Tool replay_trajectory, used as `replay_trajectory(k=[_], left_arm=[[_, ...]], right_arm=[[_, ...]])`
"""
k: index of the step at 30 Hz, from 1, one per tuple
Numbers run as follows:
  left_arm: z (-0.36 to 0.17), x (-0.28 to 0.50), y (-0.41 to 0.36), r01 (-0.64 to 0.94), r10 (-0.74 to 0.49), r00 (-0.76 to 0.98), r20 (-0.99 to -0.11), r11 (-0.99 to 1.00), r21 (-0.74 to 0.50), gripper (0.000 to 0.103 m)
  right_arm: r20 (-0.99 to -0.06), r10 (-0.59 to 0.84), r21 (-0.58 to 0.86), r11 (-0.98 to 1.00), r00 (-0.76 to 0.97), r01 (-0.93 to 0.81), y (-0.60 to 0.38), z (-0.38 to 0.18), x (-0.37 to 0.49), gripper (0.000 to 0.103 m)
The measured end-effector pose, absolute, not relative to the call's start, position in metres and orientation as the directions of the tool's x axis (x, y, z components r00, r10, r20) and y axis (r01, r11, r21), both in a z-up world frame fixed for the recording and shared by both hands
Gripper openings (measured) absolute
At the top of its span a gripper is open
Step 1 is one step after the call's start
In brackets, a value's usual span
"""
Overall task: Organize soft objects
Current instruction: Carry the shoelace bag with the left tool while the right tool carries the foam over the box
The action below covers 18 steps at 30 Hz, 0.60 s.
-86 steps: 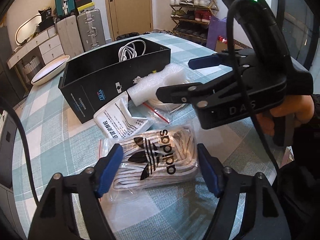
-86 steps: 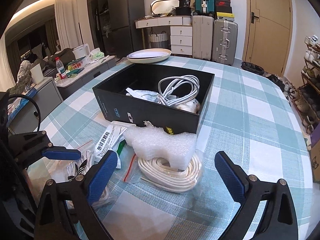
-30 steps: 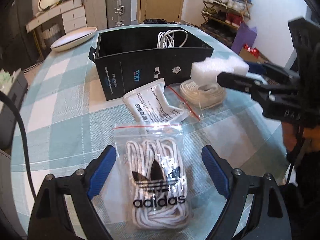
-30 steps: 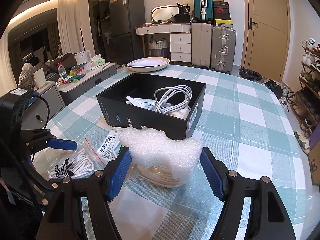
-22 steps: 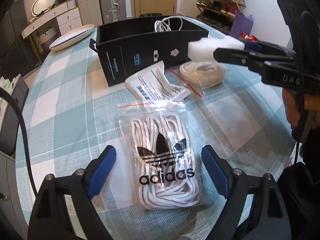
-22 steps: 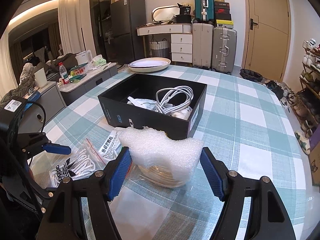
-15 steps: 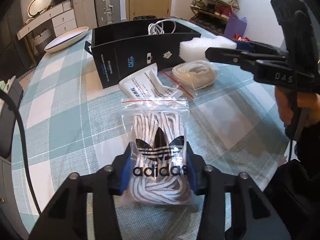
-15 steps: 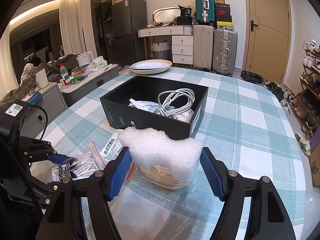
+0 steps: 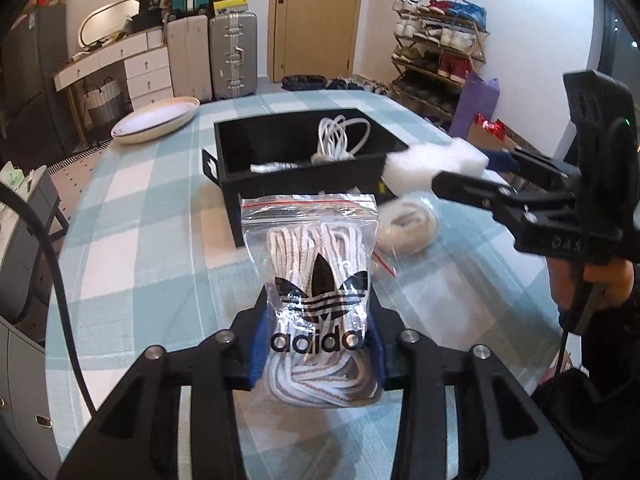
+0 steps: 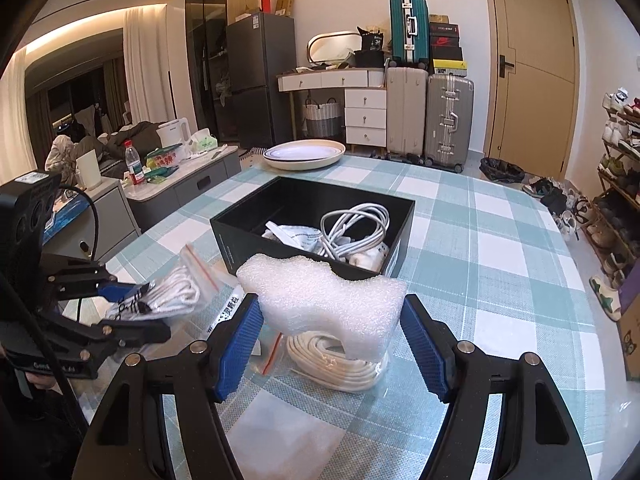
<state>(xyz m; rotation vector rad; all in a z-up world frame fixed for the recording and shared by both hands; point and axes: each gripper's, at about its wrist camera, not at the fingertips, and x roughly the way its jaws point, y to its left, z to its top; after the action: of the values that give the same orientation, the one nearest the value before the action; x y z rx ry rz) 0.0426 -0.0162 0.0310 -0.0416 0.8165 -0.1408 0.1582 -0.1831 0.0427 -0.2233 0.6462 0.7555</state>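
Both tools are loaded for the open black cardboard box [image 10: 312, 216] beyond — the left tool [image 9: 316, 344] pinches the clear zip bag of white laces [image 9: 316, 272], the right tool [image 10: 330, 334] squeezes the white foam block [image 10: 324, 294] above the bench [image 10: 500, 264].

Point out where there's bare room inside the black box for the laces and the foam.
The box's left and far side, toward the plate, shows bare floor. The near-right corner is crowded with the white cable and a packet.
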Motion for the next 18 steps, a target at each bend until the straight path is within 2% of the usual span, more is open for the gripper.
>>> replay_trajectory(k=[18], left_arm=[[0.059,0.106,0.006,0.065,-0.106,0.753,-0.649,0.994,-0.088,0.039]], right_arm=[[-0.614,0.545,0.005,0.726,0.571,-0.688,-0.166,0.053,0.171,0.072]])
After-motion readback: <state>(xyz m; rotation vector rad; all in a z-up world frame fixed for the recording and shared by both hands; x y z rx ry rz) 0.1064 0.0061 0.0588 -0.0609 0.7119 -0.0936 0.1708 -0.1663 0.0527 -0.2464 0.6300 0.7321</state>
